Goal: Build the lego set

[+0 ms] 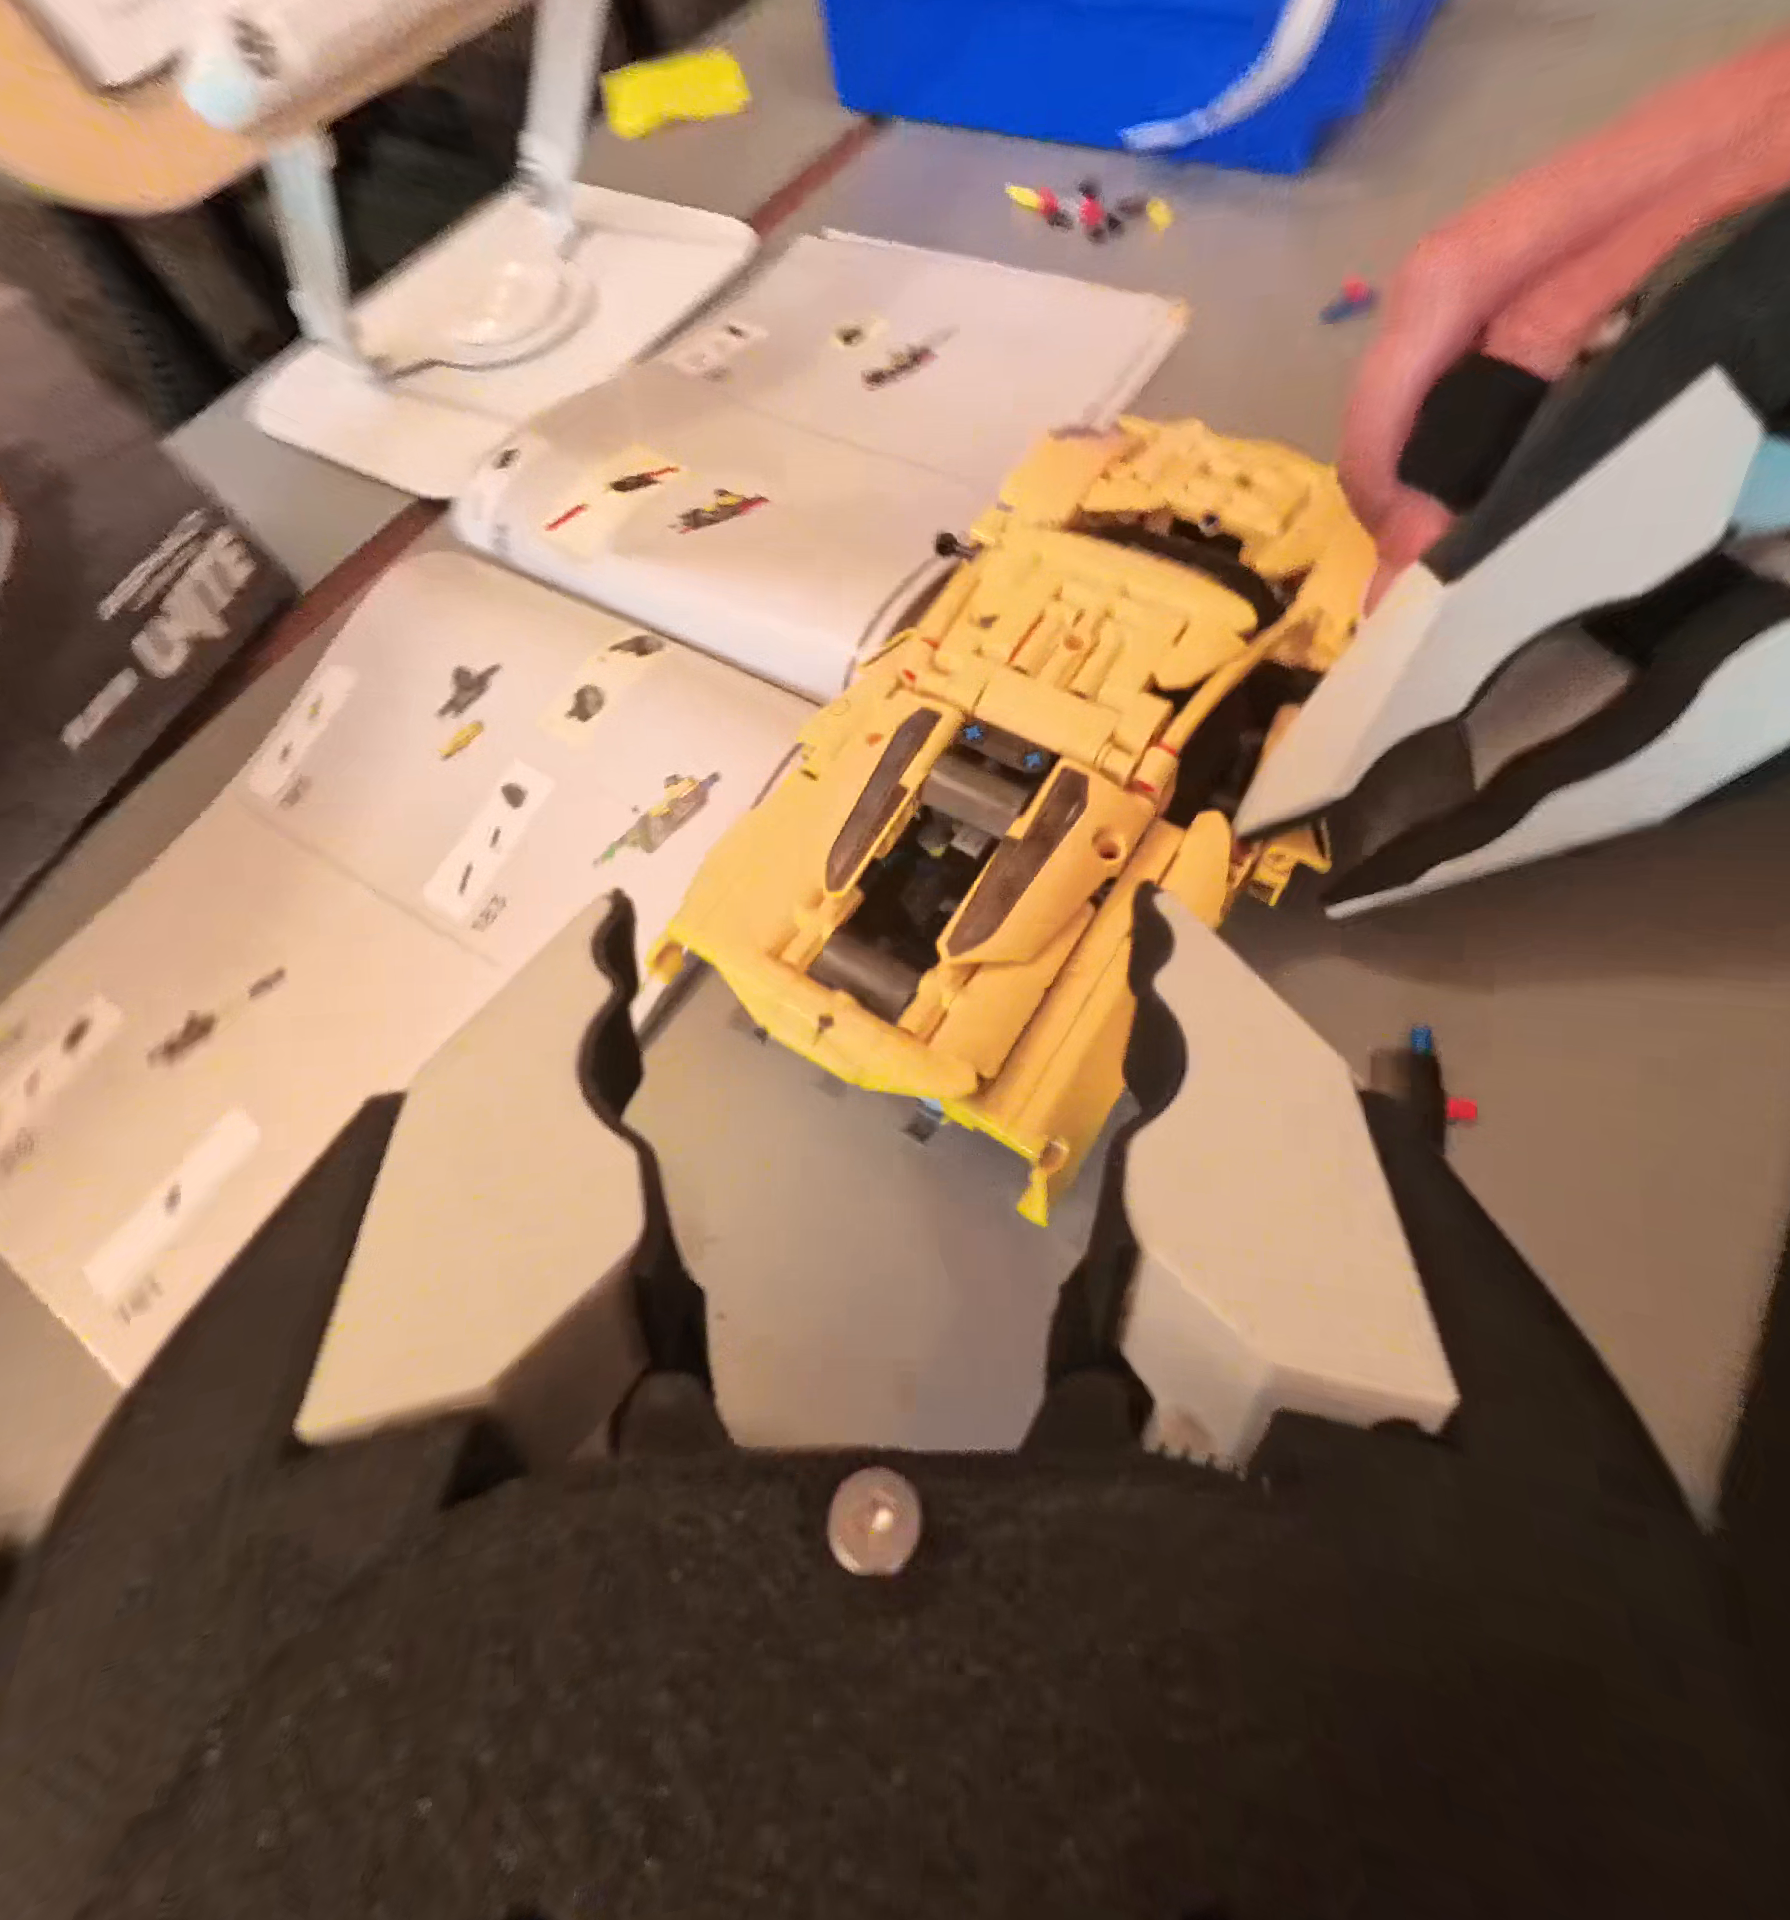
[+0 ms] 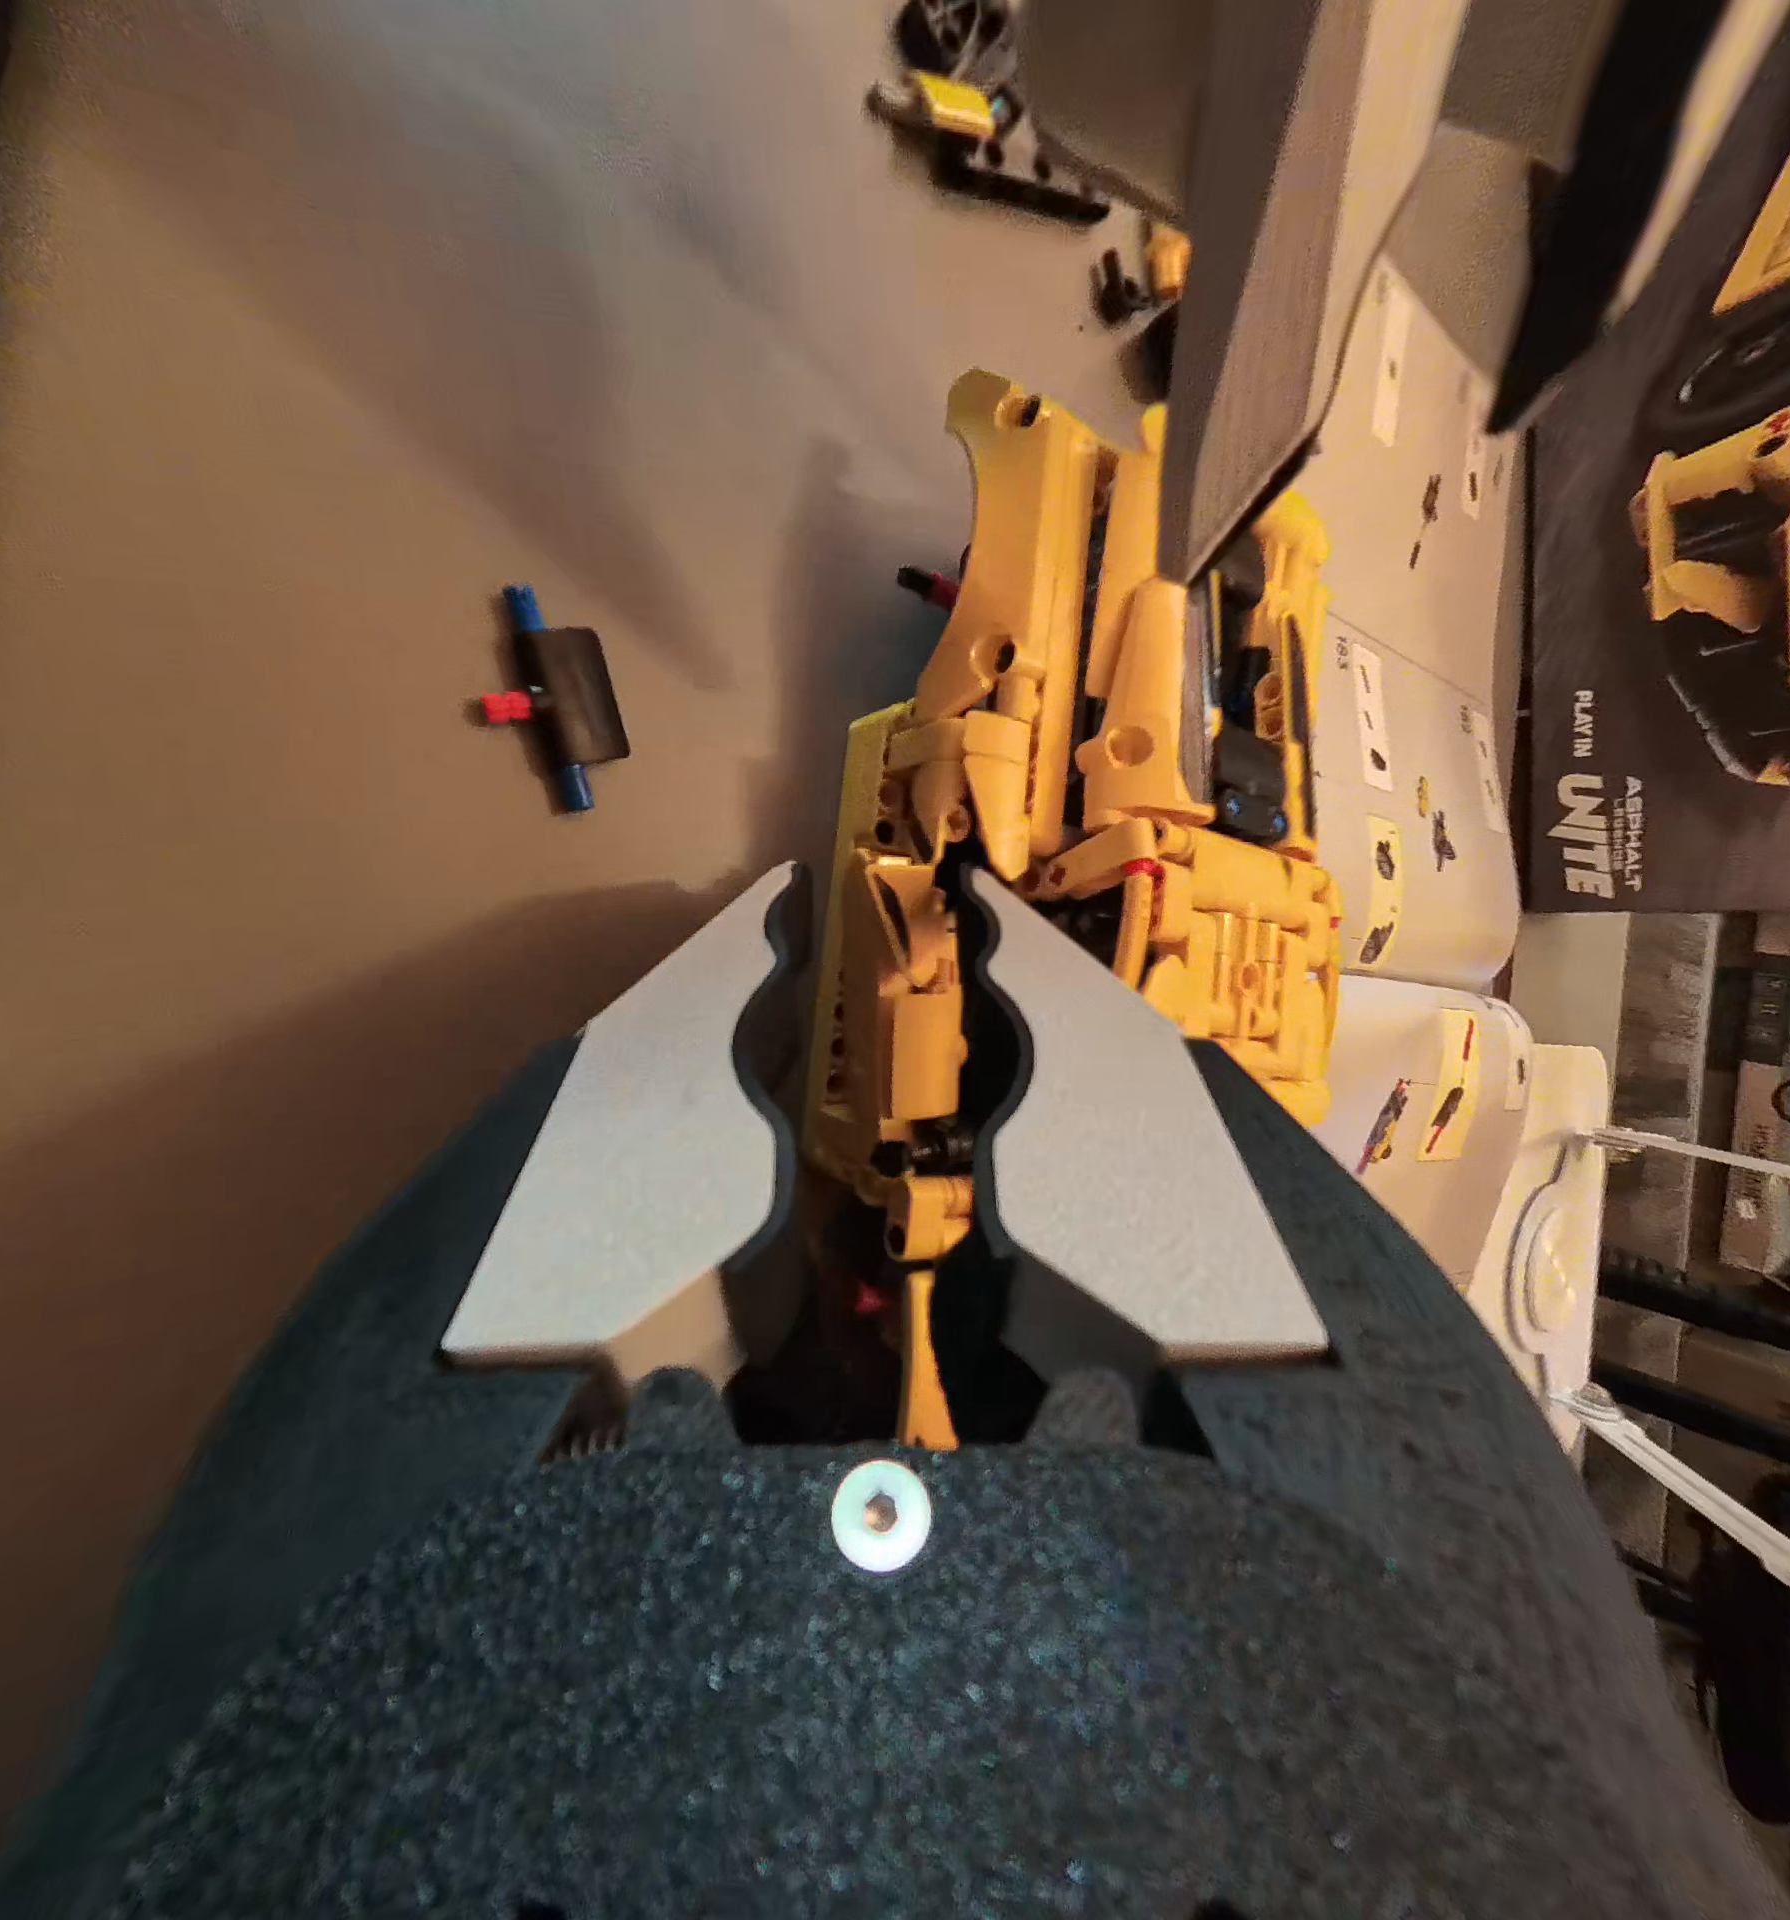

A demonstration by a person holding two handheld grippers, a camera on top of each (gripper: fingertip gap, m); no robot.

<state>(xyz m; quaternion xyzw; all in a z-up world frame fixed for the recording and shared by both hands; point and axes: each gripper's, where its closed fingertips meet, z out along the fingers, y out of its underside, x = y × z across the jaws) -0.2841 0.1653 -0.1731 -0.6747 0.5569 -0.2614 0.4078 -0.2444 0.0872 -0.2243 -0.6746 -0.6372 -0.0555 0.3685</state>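
Closest, the left gripper point(image 1: 880, 997) hangs wide-jawed over a mostly bodied yellow car point(image 1: 1026, 790); the right gripper point(image 2: 886, 883) clamps its side. Loose pins point(image 1: 1088, 208), upper right on the counter point(image 1: 1545, 1039), look unfitted.

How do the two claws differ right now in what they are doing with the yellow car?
The left claw stands wide open, with only the car's nose between its fingers; the right claw is closed around the side of the yellow car. The left claw faces the car's front end, while the right claw comes in from its side. Both have the same pale grey fingers on black bodies.
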